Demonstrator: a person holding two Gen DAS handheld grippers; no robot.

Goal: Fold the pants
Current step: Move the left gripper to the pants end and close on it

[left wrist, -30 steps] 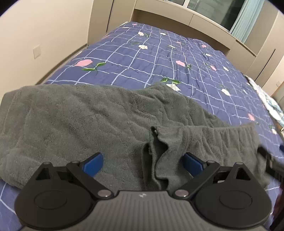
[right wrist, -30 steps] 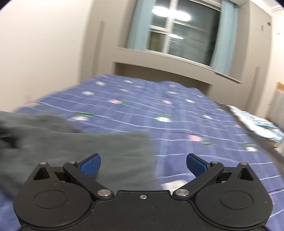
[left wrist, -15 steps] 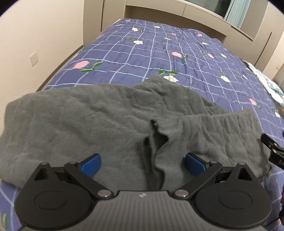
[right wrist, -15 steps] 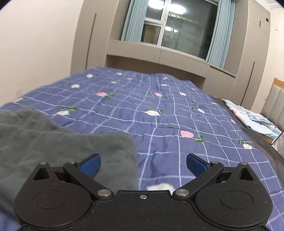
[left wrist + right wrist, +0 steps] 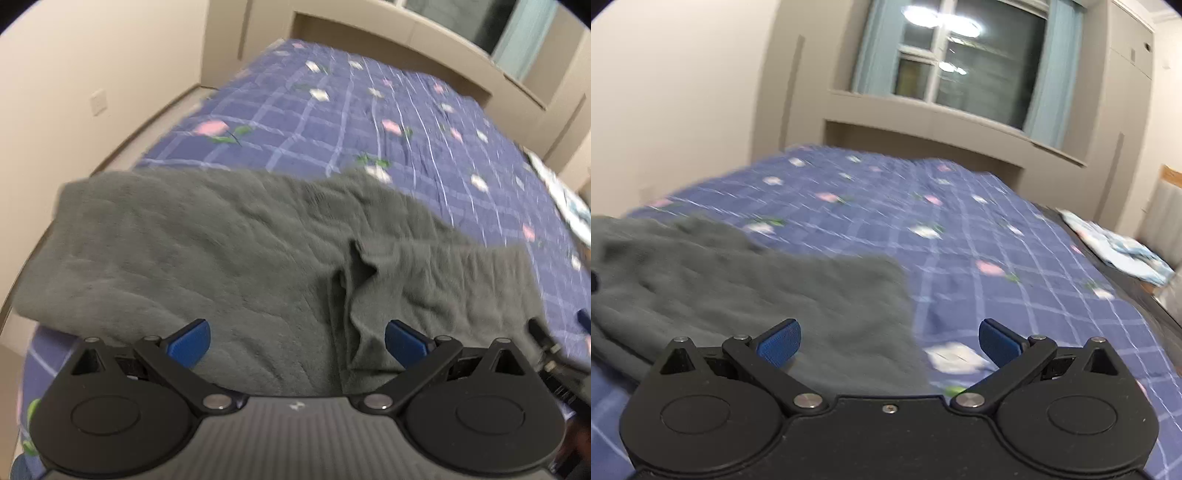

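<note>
Here, nearest first.
Left tongs [image 5: 295, 338]: released, blue pads [image 5: 188, 341] spread wide, nothing between them; they hang over the near edge of the pants.
Right tongs [image 5: 888, 338]: also released and empty, left pad over grey cloth, right pad over bare quilt.
Pants [image 5: 229, 251]: grey, fleecy, lying flat across the near end of the bed; a bunched vertical fold [image 5: 351, 295] sits just ahead of the left tongs, towards their right pad.
Pants, right view [image 5: 757, 280]: they fill the lower left, and their right edge ends between the two pads.
Quilt [image 5: 369, 122]: blue, white grid lines, pink and white flowers, reaching to the far wall.
Bundle [image 5: 1123, 247]: pale blue cloth, far right edge of the bed.
Window [image 5: 960, 59]: dark, with light blue curtains [image 5: 1049, 74], above a ledge beyond the bed.
</note>
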